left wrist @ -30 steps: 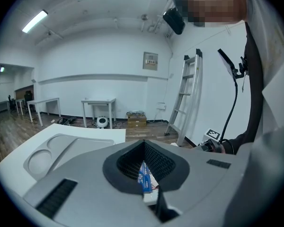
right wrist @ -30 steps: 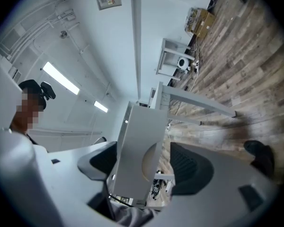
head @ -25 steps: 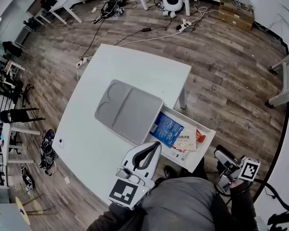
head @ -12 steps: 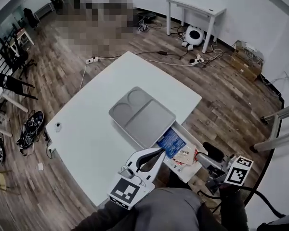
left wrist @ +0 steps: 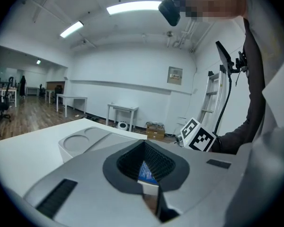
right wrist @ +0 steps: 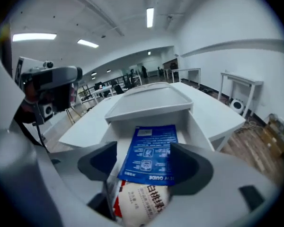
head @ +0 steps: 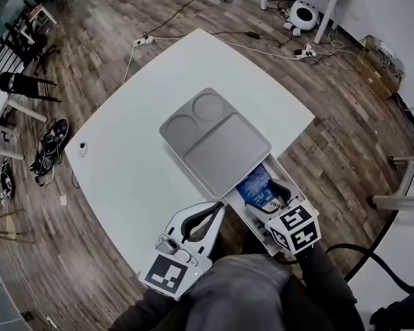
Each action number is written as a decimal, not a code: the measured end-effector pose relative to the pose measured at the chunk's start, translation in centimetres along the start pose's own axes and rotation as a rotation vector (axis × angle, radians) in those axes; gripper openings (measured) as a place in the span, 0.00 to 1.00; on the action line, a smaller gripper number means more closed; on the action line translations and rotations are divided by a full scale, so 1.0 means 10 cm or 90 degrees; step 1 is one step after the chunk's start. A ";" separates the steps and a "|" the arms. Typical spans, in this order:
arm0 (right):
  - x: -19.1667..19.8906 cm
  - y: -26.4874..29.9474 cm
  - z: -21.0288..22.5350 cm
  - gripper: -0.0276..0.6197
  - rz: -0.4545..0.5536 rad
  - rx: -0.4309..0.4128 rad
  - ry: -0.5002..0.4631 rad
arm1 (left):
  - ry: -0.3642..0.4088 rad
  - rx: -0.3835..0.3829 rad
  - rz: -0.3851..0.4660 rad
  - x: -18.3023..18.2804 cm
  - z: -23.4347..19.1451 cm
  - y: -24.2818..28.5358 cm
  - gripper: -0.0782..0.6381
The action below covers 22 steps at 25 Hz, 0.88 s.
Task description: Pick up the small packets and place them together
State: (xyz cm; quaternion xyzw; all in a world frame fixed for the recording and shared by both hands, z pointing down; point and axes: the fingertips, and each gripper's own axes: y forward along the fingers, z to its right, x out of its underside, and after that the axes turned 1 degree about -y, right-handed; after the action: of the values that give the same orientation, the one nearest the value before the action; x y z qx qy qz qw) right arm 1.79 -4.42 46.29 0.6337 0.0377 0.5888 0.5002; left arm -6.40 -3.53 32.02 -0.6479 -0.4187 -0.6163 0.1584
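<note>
An open white drawer (head: 294, 183) juts from the table's near edge. In it lie a blue packet (head: 257, 185) and, nearer me, a white packet with red print (right wrist: 139, 200). My right gripper (head: 277, 193) hangs low over the drawer, open, its jaws standing either side of the blue packet (right wrist: 151, 152) without gripping it. In the right gripper view that gripper (right wrist: 144, 167) points along the drawer toward the tray. My left gripper (head: 217, 209) is shut on nothing, held over the table edge left of the drawer. Through its closed jaws (left wrist: 144, 143) a bit of the blue packet shows.
A grey compartment tray (head: 217, 140) sits on the white table (head: 138, 164), right behind the drawer. A small white object (head: 82, 149) lies at the table's left edge. Cables, chairs and a round white device (head: 305, 14) stand on the wood floor around.
My right gripper has swung in from beside my body on the right to above the drawer's packets. The left gripper has stayed near the table edge. My head view has shifted.
</note>
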 end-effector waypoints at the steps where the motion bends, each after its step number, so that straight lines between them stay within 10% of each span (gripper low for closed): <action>1: 0.03 0.05 0.01 0.57 -0.020 0.005 -0.012 | -0.005 -0.005 -0.005 0.03 -0.01 0.01 0.11; 9: 0.12 0.21 0.15 0.54 -0.132 0.068 -0.121 | -0.042 -0.045 -0.019 0.18 -0.13 -0.03 0.11; 12: 0.12 0.20 0.26 0.05 -0.144 0.115 -0.161 | -0.047 -0.055 -0.012 0.21 -0.16 -0.08 0.11; 22: 0.01 0.08 0.07 0.05 -0.100 0.104 -0.152 | -0.032 -0.052 0.036 0.08 -0.19 -0.28 0.11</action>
State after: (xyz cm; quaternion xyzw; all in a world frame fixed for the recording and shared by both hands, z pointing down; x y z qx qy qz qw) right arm 1.90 -5.15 47.05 0.7329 0.0749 0.4635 0.4924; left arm -9.84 -2.90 32.27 -0.6809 -0.3787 -0.6113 0.1388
